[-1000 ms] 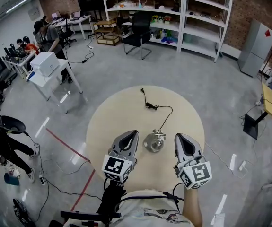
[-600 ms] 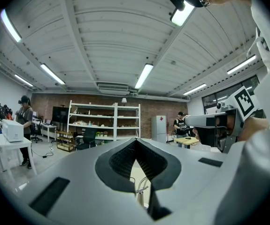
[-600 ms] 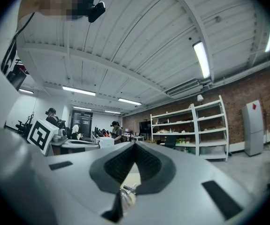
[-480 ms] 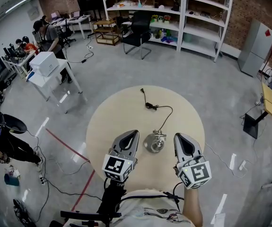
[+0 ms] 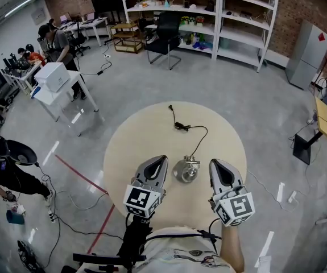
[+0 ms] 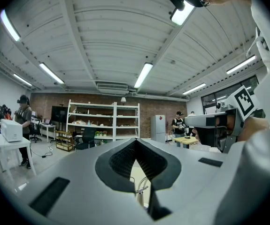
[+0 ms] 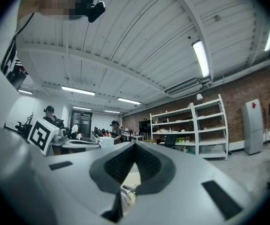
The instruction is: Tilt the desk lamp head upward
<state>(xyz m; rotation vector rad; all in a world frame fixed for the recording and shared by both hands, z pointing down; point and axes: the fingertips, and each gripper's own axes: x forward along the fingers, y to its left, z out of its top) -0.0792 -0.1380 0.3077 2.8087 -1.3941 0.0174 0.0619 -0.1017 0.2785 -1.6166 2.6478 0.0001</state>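
Overall, the scene is a wide workshop with a glossy grey floor (image 5: 254,112), white shelving (image 5: 208,16) against a brick wall and a black office chair (image 5: 166,36) in front of it. People stand and sit at desks along the left side.

Nearest the camera is a round, pale worktop (image 5: 135,141). The person holds both tools low over its near edge, pointing level and away from the body.

The left claw (image 5: 161,160) sits to the left of centre. In the left gripper view its jaws meet at the tips with nothing gripped.

The right claw (image 5: 215,164) is to the right of centre at about the same depth. In the right gripper view its jaws are likewise pressed together and empty.

The desk lamp (image 5: 186,171) stands on the worktop between the two claws, a small silver thing with a rounded shiny head. Open worktop shows on both sides of it, so it is touching neither claw.

A thin black cord (image 5: 200,135) curls from the lamp toward the far side of the worktop. It ends in a plug (image 5: 170,107) lying near the far rim.
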